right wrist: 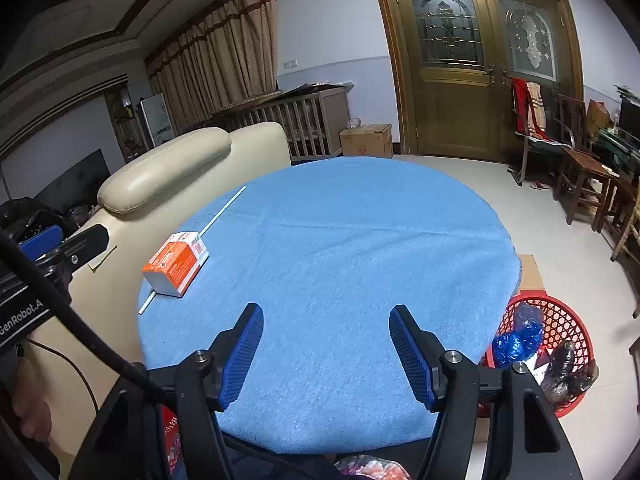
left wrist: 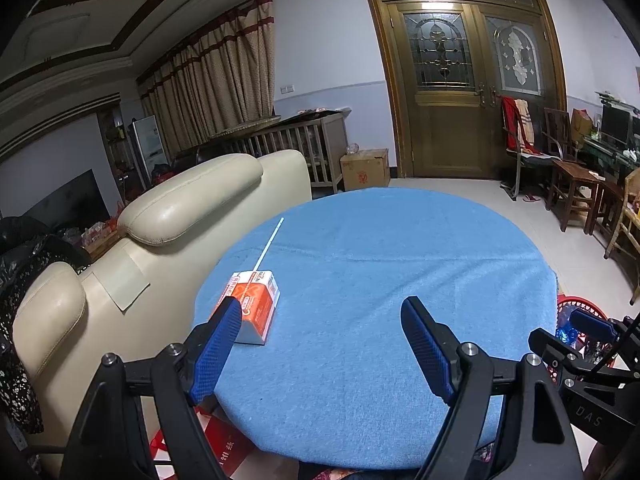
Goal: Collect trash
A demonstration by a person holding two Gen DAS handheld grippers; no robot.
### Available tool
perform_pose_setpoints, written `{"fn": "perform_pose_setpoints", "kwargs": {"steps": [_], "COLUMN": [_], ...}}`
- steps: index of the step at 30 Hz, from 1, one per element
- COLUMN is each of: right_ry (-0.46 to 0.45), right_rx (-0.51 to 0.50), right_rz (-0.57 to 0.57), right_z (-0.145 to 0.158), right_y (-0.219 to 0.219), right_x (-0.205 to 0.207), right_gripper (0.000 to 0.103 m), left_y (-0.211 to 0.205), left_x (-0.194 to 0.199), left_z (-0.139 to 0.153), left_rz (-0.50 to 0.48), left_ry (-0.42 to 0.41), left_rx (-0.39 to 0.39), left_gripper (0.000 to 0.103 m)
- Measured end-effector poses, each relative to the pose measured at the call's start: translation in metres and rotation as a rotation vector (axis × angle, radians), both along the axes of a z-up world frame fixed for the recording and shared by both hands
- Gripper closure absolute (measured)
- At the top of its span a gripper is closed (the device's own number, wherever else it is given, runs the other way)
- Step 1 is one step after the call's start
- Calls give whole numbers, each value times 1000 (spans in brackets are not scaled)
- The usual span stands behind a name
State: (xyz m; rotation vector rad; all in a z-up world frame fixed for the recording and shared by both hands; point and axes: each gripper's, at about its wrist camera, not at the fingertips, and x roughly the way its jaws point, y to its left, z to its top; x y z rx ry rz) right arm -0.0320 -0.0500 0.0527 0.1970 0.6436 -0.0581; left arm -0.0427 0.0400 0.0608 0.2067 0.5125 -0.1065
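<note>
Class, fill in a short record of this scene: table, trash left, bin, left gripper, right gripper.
table: round, blue cloth
trash left: orange carton lying on a white stick, near the sofa-side edge
bin: red basket on the floor, bags inside
left gripper: open, empty, beside the carton
right gripper: open, empty

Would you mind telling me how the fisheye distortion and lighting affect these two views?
Left wrist view: the golden wooden door bows outward, with glare on its glass; corners vignette black. Right wrist view: the round blue cloth-covered table is evenly lit and sharp, while the ceiling stays dim.
</note>
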Motion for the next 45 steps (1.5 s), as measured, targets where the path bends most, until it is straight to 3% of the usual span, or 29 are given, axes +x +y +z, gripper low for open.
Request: {"fn": "perform_pose_setpoints", "kwargs": {"steps": [45], "right_ry": [29], "right_rx": [-9], "right_rz": [30], "right_z": [-8], "right_y": [20], "right_x": [11], "right_gripper": [34], "left_y": [9], "left_x": [3], "left_z": [-3], "left_rz": [-17], "left_ry": [42], "left_rx": [-20], "left_gripper": [20]}}
